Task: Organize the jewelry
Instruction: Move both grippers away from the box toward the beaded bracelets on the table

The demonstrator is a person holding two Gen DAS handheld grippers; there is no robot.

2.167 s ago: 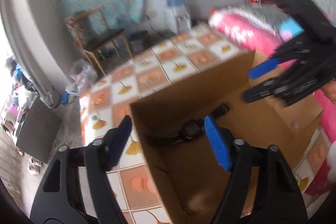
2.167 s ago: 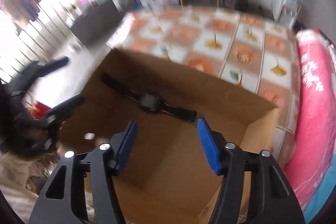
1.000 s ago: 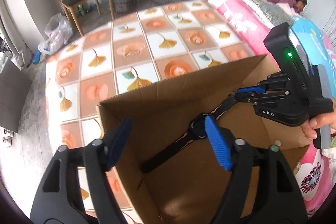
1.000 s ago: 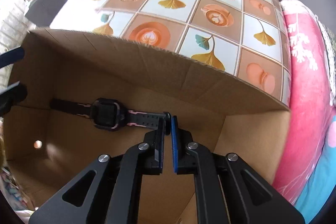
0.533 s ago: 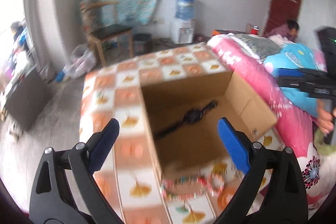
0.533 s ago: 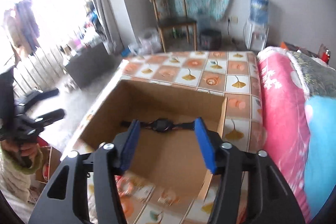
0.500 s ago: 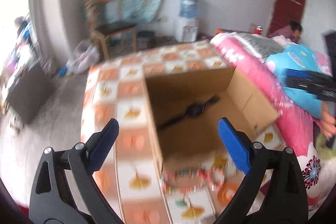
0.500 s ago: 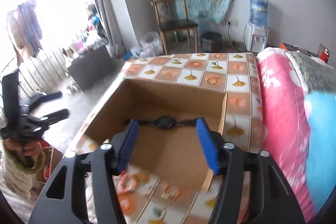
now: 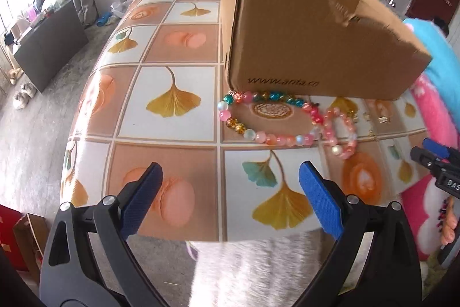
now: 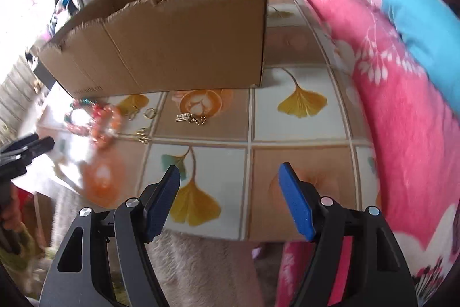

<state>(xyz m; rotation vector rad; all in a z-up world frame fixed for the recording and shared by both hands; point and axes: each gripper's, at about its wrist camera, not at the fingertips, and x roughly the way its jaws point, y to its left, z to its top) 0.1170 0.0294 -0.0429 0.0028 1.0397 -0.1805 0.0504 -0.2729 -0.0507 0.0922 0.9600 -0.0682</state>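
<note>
Overhead, both claws released: left claw (image 9: 230, 200), right claw (image 10: 228, 199), jaws just widened, nothing between; ginkgo-tiled table (image 9: 172, 48).

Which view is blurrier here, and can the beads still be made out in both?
Right wrist view: motion-smeared at left, the bead bracelets reduced to streaks, with window glare washing out that edge. Left wrist view: sharper, single beads distinct, the cardboard box print legible; both show fisheye bending.

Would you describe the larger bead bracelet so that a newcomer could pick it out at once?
Find the cardboard box on the tiled tablecloth; along its printed front side lies a row of jewelry. The larger bead bracelet is the wide loop at the left end, overlapping the smaller pink bracelet. Unlike that one, it mixes teal, gold and pink beads.
</note>
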